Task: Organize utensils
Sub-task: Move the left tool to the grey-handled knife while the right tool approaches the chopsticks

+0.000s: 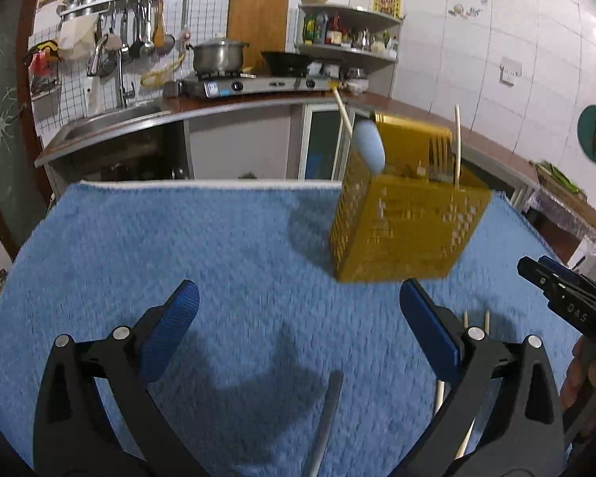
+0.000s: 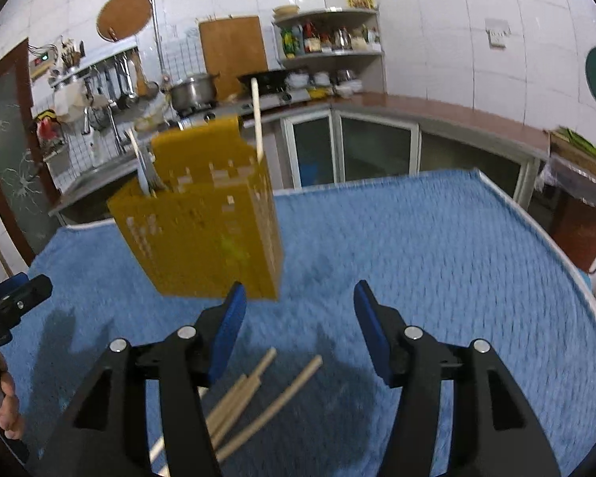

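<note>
A yellow perforated utensil holder (image 1: 405, 218) stands on the blue towel (image 1: 178, 246); it also shows in the right wrist view (image 2: 202, 230). It holds a white spoon (image 1: 369, 147), forks (image 1: 441, 155) and a chopstick (image 1: 457, 139). My left gripper (image 1: 298, 310) is open and empty, just in front of the holder. A grey utensil handle (image 1: 326, 417) lies under it. My right gripper (image 2: 298, 310) is open and empty, above several wooden chopsticks (image 2: 254, 393) that lie on the towel (image 2: 437, 246). The right gripper also shows at the left wrist view's right edge (image 1: 568, 298).
The towel's far edge (image 1: 202, 183) drops off toward a kitchen counter with a sink (image 1: 111, 119), a stove with a pot (image 1: 218, 53), and a corner shelf (image 1: 349, 31). The table's right rim (image 2: 552, 246) curves near a side bench.
</note>
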A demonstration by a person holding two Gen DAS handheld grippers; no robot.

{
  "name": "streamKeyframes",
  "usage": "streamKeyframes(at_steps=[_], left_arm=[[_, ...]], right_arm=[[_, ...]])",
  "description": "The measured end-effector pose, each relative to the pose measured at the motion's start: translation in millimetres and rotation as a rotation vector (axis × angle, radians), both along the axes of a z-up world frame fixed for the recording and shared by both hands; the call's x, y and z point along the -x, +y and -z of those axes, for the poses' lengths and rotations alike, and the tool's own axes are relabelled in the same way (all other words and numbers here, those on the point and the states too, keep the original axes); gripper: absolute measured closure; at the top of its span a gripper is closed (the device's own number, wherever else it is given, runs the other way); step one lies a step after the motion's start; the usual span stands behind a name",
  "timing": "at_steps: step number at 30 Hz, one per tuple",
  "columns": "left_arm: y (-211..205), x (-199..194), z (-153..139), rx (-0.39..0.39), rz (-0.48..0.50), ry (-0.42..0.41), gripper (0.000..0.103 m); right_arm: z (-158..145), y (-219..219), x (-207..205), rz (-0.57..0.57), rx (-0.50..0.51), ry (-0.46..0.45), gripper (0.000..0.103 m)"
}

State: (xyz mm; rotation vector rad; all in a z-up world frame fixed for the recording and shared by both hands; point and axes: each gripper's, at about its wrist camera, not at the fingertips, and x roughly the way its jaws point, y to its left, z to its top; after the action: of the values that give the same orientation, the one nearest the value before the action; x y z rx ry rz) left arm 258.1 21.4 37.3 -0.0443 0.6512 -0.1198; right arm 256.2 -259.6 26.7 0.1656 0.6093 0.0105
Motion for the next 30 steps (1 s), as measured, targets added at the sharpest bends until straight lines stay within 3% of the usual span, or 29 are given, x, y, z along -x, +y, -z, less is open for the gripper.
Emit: streamKeyframes(at_steps=[9,19,25,27,30], left_arm=[[-3,8,32,-0.004,0.026,0.077,0.005],[-5,6,50,0.005,0.047,0.116,0.005],[-10,3,62,0.002,0.091,0.192,0.006],[-14,5,64,-0.016,0.096,0.196,0.007],[-19,5,66,-0.038,0.119,0.209,0.018]], right_arm=[[29,7,10,0.054,-0.001,0.061,0.047],[40,18,14,0.08,0.056,0.056,0.047],[45,22,12,0.075,0.062,0.097,0.047],[47,25,11,0.067,0.08,0.117,0.047],[52,30,8,0.062,0.107,0.16,0.047]])
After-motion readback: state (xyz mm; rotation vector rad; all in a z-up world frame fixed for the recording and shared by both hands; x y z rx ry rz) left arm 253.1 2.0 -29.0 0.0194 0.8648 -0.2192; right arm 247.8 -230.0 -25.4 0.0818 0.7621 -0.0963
